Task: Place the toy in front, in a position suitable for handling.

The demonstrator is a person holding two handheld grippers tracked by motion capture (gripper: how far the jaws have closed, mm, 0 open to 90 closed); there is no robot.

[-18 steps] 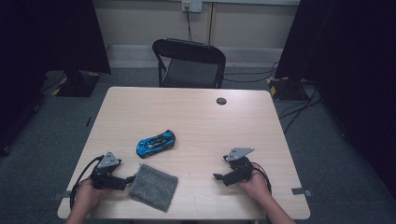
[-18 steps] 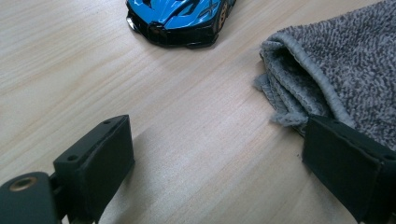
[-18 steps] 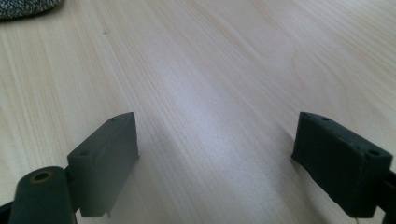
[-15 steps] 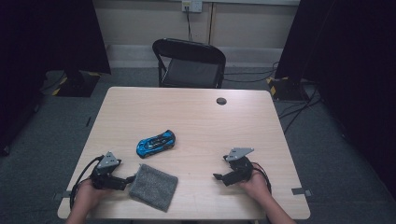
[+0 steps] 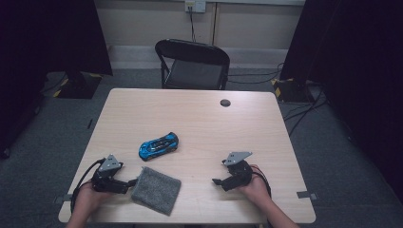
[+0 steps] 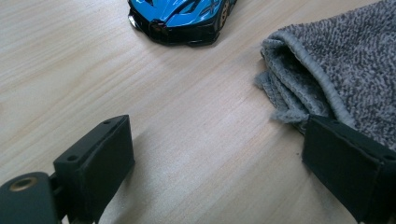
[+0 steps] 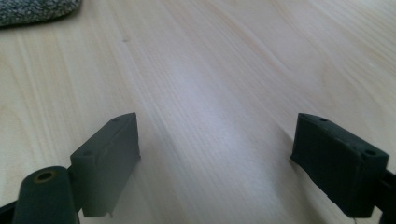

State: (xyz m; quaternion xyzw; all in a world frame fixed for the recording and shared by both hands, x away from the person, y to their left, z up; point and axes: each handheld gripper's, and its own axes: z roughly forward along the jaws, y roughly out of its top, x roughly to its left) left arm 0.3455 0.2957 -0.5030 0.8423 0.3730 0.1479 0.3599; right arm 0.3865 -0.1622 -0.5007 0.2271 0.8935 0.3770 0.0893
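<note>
Grey terry cloth [image 5: 156,189] lies folded near the front edge of the table [image 5: 199,114], just right of your left gripper [image 5: 127,183]; the blue toy car [image 5: 158,146] sits a little beyond it, apart from the fabric.

Left gripper: jaws spread wide, nothing between them. The left gripper view puts one jaw right at the cloth's frayed corner [image 6: 285,100] — touching or just short, cannot tell. Right gripper [image 5: 217,182]: jaws spread too, bare wood between them, well apart from both items.

Risks, as judged from here:
- If you close on that corner alone, you may catch one layer and the fold will likely drag open instead of lifting whole.
- A sideways push would bunch the cloth rather than seat it between the jaws.
- Swinging forward could nudge the car; it probably rolls.

View notes: the high view gives the overall layout and a chair [image 5: 195,64] behind the table; the left gripper view alone reveals the stacked layers and hem. The right gripper view catches only a scrap of cloth [image 7: 37,10] at its far corner.
</note>
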